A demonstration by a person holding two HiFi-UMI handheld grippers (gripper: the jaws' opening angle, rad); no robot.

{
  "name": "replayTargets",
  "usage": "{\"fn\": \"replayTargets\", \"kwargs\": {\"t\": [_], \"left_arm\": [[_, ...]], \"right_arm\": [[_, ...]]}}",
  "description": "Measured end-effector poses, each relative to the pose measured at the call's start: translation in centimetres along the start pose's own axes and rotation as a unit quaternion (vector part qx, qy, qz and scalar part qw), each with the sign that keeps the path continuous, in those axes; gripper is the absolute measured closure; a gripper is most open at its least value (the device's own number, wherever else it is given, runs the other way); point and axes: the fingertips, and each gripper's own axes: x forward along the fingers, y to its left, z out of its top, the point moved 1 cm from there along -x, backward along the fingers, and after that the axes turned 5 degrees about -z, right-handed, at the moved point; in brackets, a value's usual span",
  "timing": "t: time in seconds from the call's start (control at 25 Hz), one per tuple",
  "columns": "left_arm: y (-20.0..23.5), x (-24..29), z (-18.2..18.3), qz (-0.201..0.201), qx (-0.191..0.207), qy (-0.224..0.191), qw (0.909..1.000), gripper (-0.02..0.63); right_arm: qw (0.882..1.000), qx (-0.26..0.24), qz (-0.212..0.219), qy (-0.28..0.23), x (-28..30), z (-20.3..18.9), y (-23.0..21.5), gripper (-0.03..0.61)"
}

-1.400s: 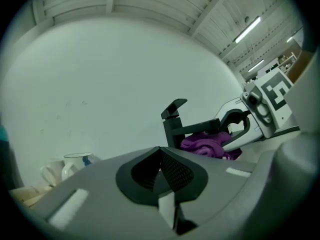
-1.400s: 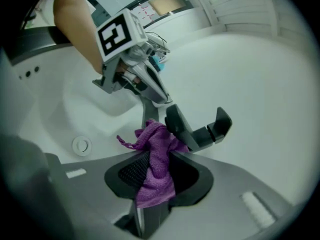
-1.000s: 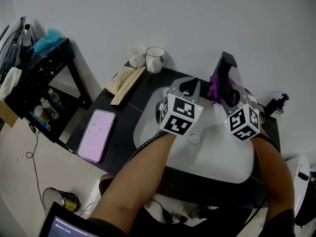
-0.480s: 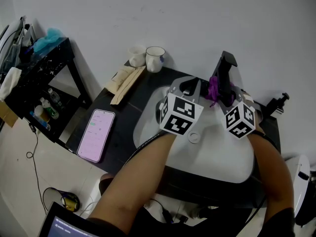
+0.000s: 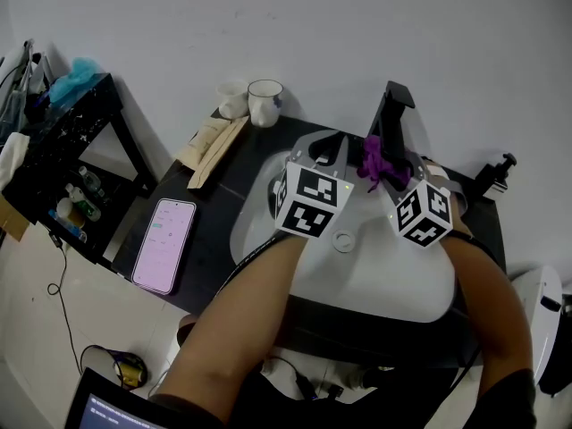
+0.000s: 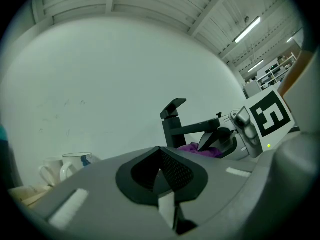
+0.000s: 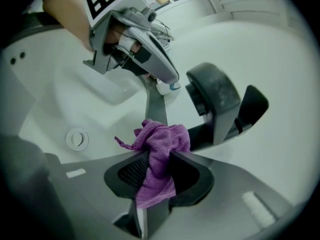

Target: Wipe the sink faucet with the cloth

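White wall is closing off the far side, with the black faucet (image 5: pixel 391 119) standing at the 12 o'clock rim of the white sink (image 5: pixel 393 280). The right gripper (image 7: pixel 155 173) is pinching the purple cloth (image 7: pixel 161 141) between its jaws, and the bunched end is sitting right beside the faucet's spout (below it, as the left gripper view shows). The left gripper (image 6: pixel 160 176) is hovering over the basin's 11 o'clock edge, its jaws pressed together on nothing. Open basin is lying toward 6 o'clock around the drain (image 5: pixel 343 239). On the dark counter (image 5: pixel 214 231) at 9 o'clock a phone (image 5: pixel 164 244) is lying flat, and two mugs (image 5: pixel 264 102) are standing at 11 o'clock by the wall.
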Motion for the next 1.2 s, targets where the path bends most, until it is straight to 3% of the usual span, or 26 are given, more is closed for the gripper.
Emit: {"fn": "replayTargets", "kwargs": {"t": [0.28,0.52,0.76,0.88,1.08,1.2], "left_arm": [[-0.2,0.0,0.0,-0.006,0.005,0.002,1.0000,0.598],[-0.1,-0.1,-0.1,-0.002,0.010,0.007,0.9999,0.598],[-0.8,0.4,-0.6,-0.010,0.017,0.015,0.9997,0.598],[-1.0,0.5,-0.6,-0.013,0.018,0.016,0.9996,0.597],[-0.9,0.4,-0.5,-0.014,0.014,0.014,0.9997,0.598],[-1.0,0.4,-0.3,-0.015,0.013,0.011,0.9997,0.598]], "right_arm": [[0.999,-0.032,-0.025,-0.020,-3.3,-0.8,-1.3,0.453],[0.998,-0.056,-0.039,-0.003,-5.5,-3.6,-3.1,0.449],[0.996,0.001,-0.091,0.023,-5.5,-6.0,-9.7,0.446],[0.993,0.024,-0.117,0.021,-4.8,-5.3,-12.7,0.445],[0.991,-0.044,-0.124,0.030,-2.6,-3.6,-13.7,0.445],[0.991,-0.056,-0.117,0.020,-1.6,-1.9,-12.8,0.445]]}}
